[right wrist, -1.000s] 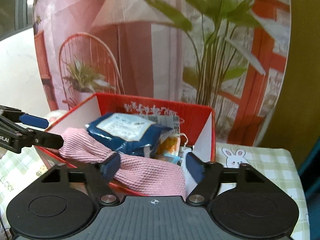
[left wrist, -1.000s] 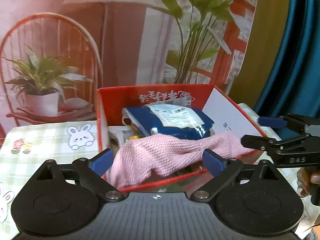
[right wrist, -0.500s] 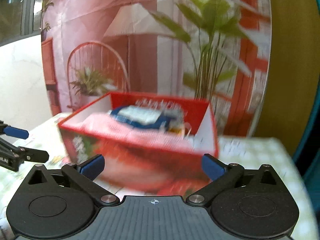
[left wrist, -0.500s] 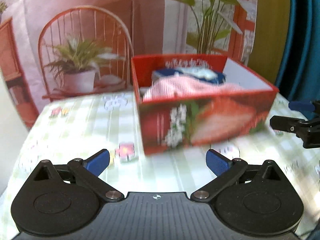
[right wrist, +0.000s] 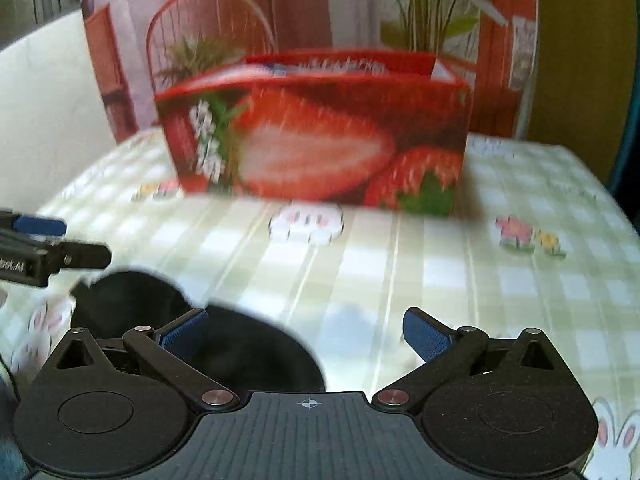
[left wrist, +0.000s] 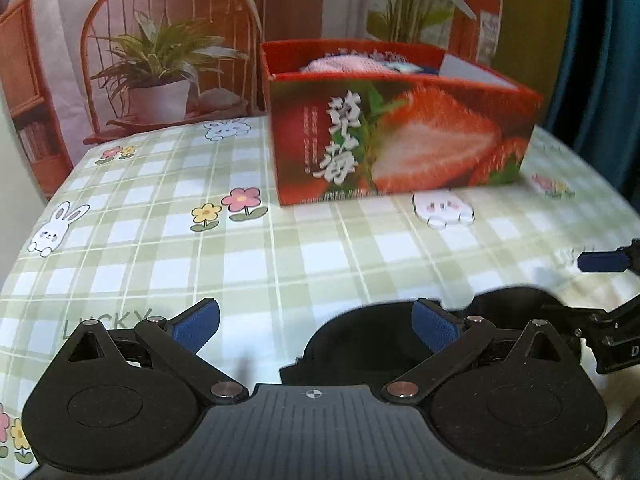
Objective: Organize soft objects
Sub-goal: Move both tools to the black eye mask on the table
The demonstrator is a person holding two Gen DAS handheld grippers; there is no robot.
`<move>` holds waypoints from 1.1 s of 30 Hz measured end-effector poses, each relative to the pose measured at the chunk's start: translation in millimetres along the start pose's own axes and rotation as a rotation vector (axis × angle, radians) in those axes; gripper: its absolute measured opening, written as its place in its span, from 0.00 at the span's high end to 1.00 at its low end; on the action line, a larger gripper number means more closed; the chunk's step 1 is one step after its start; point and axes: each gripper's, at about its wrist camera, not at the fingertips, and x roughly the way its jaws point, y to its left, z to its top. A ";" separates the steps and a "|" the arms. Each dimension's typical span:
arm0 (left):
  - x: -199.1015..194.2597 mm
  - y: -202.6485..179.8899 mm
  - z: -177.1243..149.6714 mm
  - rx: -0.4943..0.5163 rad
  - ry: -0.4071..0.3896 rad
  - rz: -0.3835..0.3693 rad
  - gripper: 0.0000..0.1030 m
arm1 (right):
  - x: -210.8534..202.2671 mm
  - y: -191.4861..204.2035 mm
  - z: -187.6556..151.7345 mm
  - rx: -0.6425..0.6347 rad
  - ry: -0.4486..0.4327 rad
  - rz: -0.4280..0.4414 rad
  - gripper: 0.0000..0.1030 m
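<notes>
A red strawberry-print box (left wrist: 400, 136) stands at the far side of the table and also shows in the right wrist view (right wrist: 316, 136). A pink knitted cloth (left wrist: 340, 65) and a blue packet lie inside it. A black soft object (left wrist: 372, 344) lies on the tablecloth near the front, also in the right wrist view (right wrist: 224, 344). My left gripper (left wrist: 316, 326) is open and empty, low over the black object's left part. My right gripper (right wrist: 304, 330) is open and empty, just right of the black object.
The table wears a green checked cloth (left wrist: 240, 264) with rabbit and flower prints. A backdrop with a printed chair and potted plant (left wrist: 160, 64) hangs behind. A teal curtain (left wrist: 600, 60) hangs at the right. The table's left edge drops off near the wall.
Both grippers have pulled back from above the box and dropped low toward the front of the table. The black object has come into view beneath them.
</notes>
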 end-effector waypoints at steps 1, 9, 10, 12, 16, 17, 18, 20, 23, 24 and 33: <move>0.6 -0.9 -2.3 0.004 0.002 0.006 0.00 | 1.1 1.4 -2.4 -0.010 0.017 -0.001 0.01; 6.3 -1.1 -10.3 -0.026 0.017 -0.013 0.00 | 13.8 19.2 -12.6 -0.098 0.121 -0.011 0.01; 7.0 -1.5 -9.9 -0.028 0.019 -0.014 0.00 | 14.6 18.9 -12.3 -0.098 0.122 -0.009 0.01; 9.8 -1.0 -11.4 -0.035 0.026 -0.021 0.00 | 16.2 16.5 -10.9 -0.091 0.123 -0.008 0.01; 12.1 0.1 -13.8 -0.047 0.038 -0.036 0.00 | 20.8 10.6 -9.1 -0.083 0.111 -0.029 0.00; 12.7 0.3 -14.1 -0.050 0.041 -0.040 0.00 | 23.1 8.3 -8.4 -0.084 0.107 -0.029 0.00; 13.6 0.5 -14.4 -0.054 0.046 -0.042 0.00 | 23.8 7.6 -7.7 -0.087 0.100 -0.035 0.00; 16.2 1.7 -15.7 -0.065 0.060 -0.042 0.00 | 26.1 5.1 -7.0 -0.094 0.085 -0.052 0.01; 20.9 5.1 -17.5 -0.082 0.082 -0.040 0.00 | 27.0 3.4 -6.2 -0.103 0.068 -0.071 0.00; 22.9 6.8 -18.1 -0.089 0.089 -0.039 0.00 | 27.0 2.9 -6.5 -0.100 0.067 -0.069 0.00; 26.9 4.1 -21.9 -0.055 0.083 -0.014 0.00 | 28.2 -0.9 -8.9 -0.058 0.062 -0.051 0.00</move>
